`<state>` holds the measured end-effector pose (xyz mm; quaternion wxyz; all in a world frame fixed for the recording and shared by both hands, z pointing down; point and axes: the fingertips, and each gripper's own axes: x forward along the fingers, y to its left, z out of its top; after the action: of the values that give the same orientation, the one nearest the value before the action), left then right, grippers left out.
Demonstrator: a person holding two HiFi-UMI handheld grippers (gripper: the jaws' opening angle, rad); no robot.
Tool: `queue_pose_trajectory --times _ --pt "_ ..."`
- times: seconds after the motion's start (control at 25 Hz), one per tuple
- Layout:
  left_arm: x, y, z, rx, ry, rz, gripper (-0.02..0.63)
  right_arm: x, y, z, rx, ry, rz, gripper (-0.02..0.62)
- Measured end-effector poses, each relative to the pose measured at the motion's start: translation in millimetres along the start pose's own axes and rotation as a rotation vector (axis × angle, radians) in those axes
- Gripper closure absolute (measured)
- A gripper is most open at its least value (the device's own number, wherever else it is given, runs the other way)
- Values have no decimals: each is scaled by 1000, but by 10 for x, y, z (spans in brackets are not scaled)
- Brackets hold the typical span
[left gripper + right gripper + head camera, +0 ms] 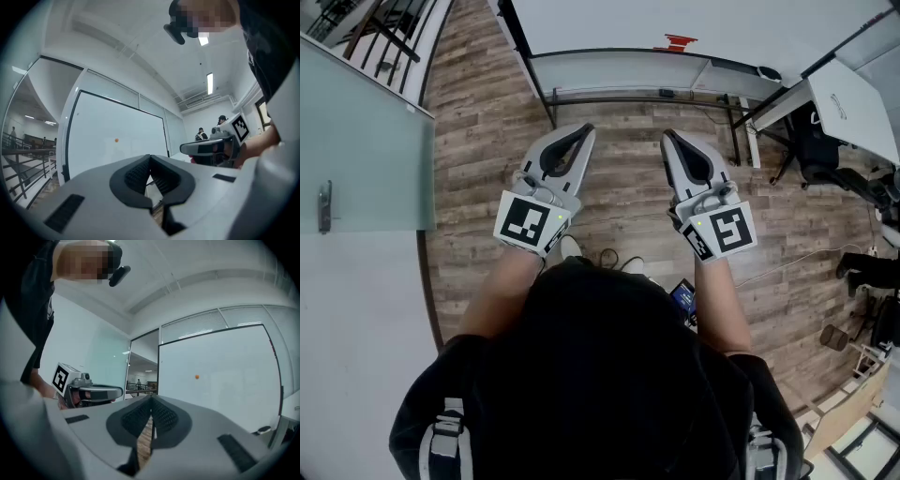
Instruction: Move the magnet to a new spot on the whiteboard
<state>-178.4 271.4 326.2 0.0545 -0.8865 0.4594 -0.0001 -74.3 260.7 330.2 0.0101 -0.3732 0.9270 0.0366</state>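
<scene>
Both the left hand-held gripper [585, 130] and the right hand-held gripper [668, 135] are closed and empty, aimed at the orange magnet [116, 139] mid-whiteboard [108, 117], well ahead, neither plainly nearer.

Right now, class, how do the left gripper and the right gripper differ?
The left grey two-jaw gripper slants rightward in the head view; the right grey two-jaw gripper slants leftward, so their tips converge. The left marker cube carries a different black-and-white pattern from the right marker cube. Shared: both are shut, empty and aimed at the white whiteboard bearing the small orange magnet.
</scene>
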Motion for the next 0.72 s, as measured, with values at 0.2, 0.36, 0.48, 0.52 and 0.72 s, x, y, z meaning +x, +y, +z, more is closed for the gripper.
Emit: queue_pose_trajectory --times 0.2,0.36,0.48,0.52,0.72 --pt "-2 -13 -38 -3 4 0 604 8 24 -55 8 12 16 595" --pt "-30 -18 -52 -14 9 -7 604 5 51 -104 44 24 33 595" --pt "-36 -44 -52 -13 11 -13 604 -15 59 -117 52 27 35 594" --pt "-30 -51 -45 -11 8 -14 604 -19 55 -109 52 25 34 594" --pt "7 -150 -59 4 27 -11 604 -99 6 -106 62 24 40 595"
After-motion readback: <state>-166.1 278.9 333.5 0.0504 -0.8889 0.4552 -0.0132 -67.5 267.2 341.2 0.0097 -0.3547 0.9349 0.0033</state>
